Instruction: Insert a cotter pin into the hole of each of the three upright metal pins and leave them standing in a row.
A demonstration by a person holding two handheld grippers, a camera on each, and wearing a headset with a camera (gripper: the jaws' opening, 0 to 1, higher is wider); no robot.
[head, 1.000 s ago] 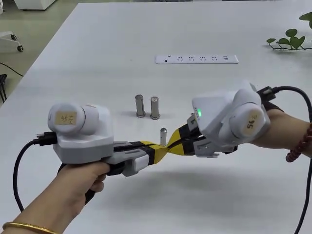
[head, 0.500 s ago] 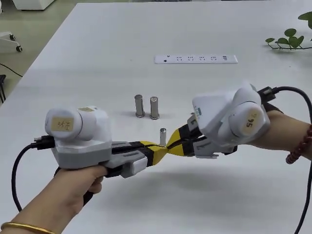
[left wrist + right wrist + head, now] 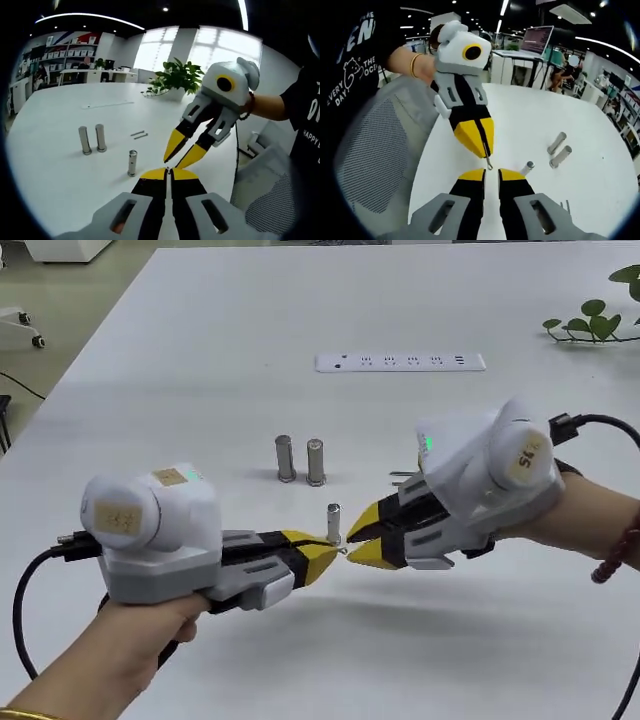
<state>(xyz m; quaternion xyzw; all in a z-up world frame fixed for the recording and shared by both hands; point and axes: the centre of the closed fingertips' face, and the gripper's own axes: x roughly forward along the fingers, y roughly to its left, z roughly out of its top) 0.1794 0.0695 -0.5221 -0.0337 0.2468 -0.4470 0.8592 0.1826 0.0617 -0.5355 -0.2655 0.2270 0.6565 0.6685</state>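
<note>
A thin cotter pin [image 3: 489,161] sticks out of the tips of my left gripper [image 3: 328,551], whose jaws are shut on it. My right gripper [image 3: 352,544] faces it tip to tip, open, a little apart from the pin. Just behind the two tips stands one upright metal pin [image 3: 334,521]. Two more metal pins [image 3: 285,458] [image 3: 316,461] stand side by side farther back. In the left gripper view the right gripper's fingers [image 3: 173,144] are spread above my shut jaws, and the near metal pin [image 3: 132,163] stands to the left.
Two spare cotter pins [image 3: 139,134] lie on the white table [image 3: 200,360] beyond the near pin. A white power strip [image 3: 400,362] lies farther back and a potted plant [image 3: 590,325] sits at the right edge. Cables trail from both grippers.
The two grippers' tips, crossed together before, have come apart. My right gripper has opened and drawn back to the right. The left gripper keeps the cotter pin.
</note>
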